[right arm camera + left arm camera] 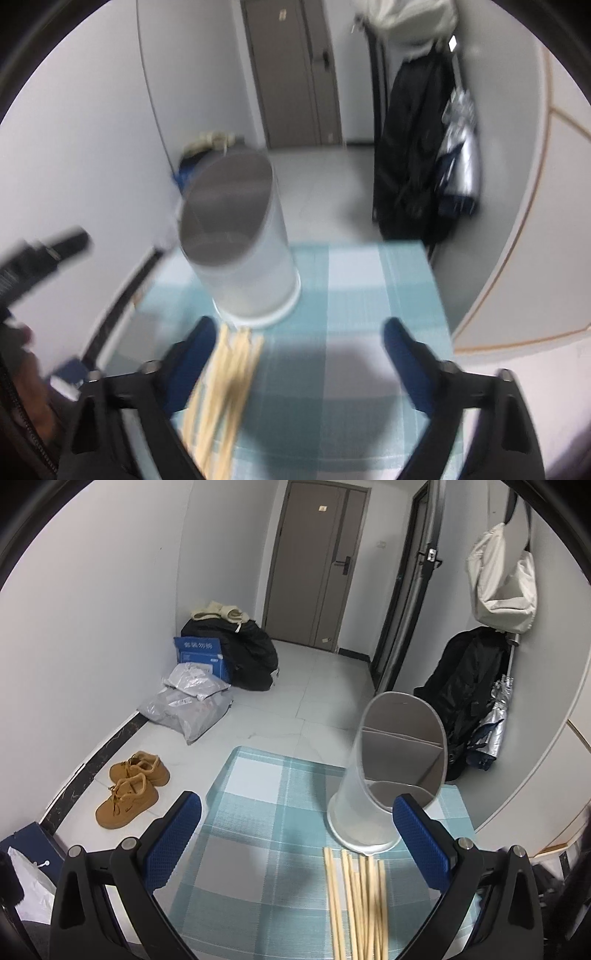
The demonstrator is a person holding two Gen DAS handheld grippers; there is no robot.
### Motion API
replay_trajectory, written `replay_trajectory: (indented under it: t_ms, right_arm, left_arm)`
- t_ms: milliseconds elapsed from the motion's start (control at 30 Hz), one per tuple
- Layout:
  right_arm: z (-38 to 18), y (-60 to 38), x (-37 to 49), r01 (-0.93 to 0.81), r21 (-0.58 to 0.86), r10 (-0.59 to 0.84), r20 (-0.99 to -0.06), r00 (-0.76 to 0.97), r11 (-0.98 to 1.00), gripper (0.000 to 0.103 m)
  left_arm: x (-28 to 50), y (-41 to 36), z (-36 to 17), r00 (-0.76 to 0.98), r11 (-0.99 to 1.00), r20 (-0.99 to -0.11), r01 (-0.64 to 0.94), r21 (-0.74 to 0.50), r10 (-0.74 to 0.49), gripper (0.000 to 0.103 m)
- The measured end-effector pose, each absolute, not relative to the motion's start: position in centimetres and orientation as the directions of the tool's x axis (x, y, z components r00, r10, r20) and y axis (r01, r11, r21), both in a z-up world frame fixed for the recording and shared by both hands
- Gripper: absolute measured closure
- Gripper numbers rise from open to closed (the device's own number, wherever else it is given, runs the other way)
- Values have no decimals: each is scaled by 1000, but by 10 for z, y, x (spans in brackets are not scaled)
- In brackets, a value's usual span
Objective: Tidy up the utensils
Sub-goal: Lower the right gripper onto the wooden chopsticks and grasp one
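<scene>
Item 1, chopsticks: a loose bundle of pale sticks is lying flat on the checked cloth, tips reaching almost to the holder's base, toward the cloth's right edge.

Item 2, holder: a frosted cylinder with a grey divided interior is standing upright on the cloth near its far right corner (the right wrist view is blurred, so finer detail there is unclear).

Item 3, left gripper: you are holding it above the cloth with the jaws spread wide and nothing between them; the chopsticks are lying below, nearer its right finger.

Item 4, right gripper: you are holding this one wide apart too, gripping nothing, with the chopsticks lying just beside its left finger and the holder just beyond.
</scene>
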State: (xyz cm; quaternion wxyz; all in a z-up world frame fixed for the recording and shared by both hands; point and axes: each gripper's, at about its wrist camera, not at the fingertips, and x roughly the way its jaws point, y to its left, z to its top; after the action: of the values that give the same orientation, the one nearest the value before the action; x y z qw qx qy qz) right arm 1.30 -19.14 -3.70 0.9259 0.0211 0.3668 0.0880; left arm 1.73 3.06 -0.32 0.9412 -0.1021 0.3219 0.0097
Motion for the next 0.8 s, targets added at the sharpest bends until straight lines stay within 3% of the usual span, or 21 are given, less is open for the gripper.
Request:
replay_trajectory:
  t_ms: [33, 67, 267, 467, 733, 800]
  right_arm:
    - [-46, -189, 22, -163, 105, 189, -715, 673, 981, 27]
    - [-53, -188, 28, -173, 106, 193, -742, 642, 979, 37]
    - [-93, -167, 58, -226, 127, 225, -845, 484, 966, 53]
    - [-119, -145, 76, -225, 128, 215, -882, 420, 966, 64]
    - [-128, -128, 70, -247, -5, 102, -902, 420, 969, 79]
    - [-129, -129, 67, -255, -15, 94, -906, 412, 967, 88]
  left_arm:
    - [20, 34, -4, 787, 978, -615, -89, -191, -48, 1]
    - [22, 37, -5, 783, 976, -621, -99, -193, -44, 1]
    - [36, 56, -12, 758, 961, -652, -158, -228, -29, 1]
    - [44, 74, -22, 724, 942, -689, -215, -255, -21, 1]
    - [45, 86, -25, 708, 925, -706, -252, -284, -24, 1]
    - [45, 89, -26, 705, 923, -709, -255, -289, -27, 1]
